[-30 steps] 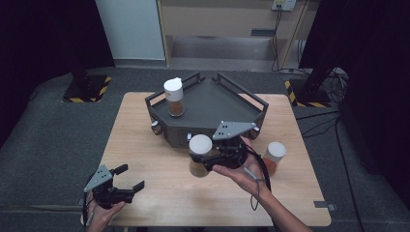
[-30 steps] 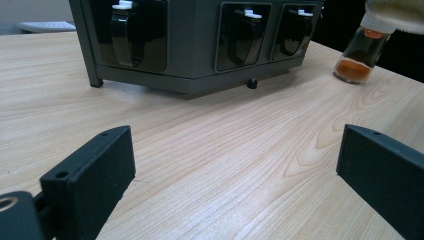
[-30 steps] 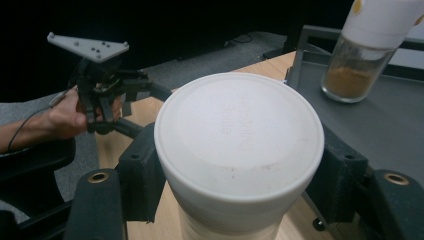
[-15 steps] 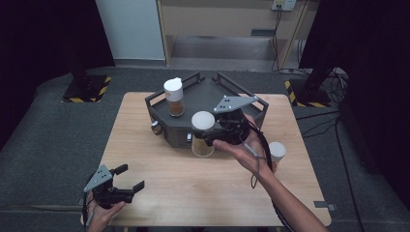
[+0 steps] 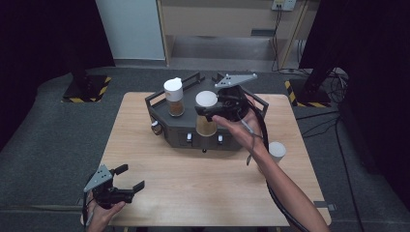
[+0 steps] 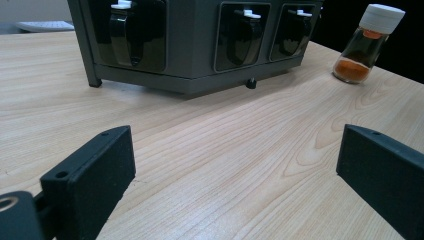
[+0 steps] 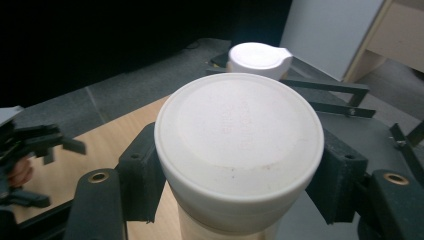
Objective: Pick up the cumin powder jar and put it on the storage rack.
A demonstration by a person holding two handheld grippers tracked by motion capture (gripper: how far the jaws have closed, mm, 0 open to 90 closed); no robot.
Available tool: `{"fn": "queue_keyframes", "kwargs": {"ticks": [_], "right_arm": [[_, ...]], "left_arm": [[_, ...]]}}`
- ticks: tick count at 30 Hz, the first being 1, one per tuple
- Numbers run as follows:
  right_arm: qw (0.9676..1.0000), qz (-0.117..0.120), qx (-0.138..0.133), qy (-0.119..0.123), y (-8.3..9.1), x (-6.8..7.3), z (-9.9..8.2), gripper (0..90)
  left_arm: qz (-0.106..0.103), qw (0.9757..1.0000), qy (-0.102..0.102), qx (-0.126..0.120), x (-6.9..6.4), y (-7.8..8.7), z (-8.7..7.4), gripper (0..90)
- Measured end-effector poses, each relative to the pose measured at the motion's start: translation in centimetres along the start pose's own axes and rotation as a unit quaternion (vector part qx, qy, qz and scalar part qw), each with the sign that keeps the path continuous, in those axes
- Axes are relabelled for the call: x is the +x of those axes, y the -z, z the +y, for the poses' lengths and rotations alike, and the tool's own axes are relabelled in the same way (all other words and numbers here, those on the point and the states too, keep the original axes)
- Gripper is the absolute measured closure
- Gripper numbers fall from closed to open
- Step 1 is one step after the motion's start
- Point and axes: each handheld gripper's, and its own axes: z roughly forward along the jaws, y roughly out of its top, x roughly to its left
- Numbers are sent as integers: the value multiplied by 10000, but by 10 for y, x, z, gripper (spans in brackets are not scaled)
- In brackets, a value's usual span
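My right gripper (image 5: 209,112) is shut on a white-lidded spice jar (image 5: 206,126) with tan contents and holds it in the air at the front edge of the dark rack (image 5: 179,128). In the right gripper view the jar's lid (image 7: 240,125) sits clamped between both black pads (image 7: 142,175). A second white-capped jar (image 5: 174,96) stands upright on the rack's top, left of the held one. Near the table's front left corner my left gripper (image 5: 131,176) is open, nothing between its jaws (image 6: 235,165).
A third jar (image 5: 276,151) with orange powder stands on the wooden table (image 5: 193,183) right of the rack, behind my right forearm; it shows in the left gripper view too (image 6: 372,42). The rack's front face (image 6: 190,45) holds several dark slots with white clips.
My right gripper has lifted the jar from low over the table's middle up and away to the rack's front edge. The left gripper has stayed where it was.
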Motion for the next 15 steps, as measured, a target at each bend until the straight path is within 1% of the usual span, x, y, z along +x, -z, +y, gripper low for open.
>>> {"fn": "queue_keyframes", "kwargs": {"ticks": [3, 9, 14, 15], "right_arm": [[9999, -92, 6, -80, -6, -5, 2, 335], [9992, -385, 107, -79, -22, -8, 10, 335], [9986, -479, 122, -192, -33, -14, 12, 335], [9985, -506, 104, -173, -35, -15, 11, 335]], "left_arm": [[1, 10000, 9, -10, 0, 0, 0, 15], [-4, 10000, 7, -6, 0, 0, 0, 15], [0, 10000, 11, -13, 1, 0, 0, 15], [0, 10000, 12, -17, 1, 0, -1, 15]]}}
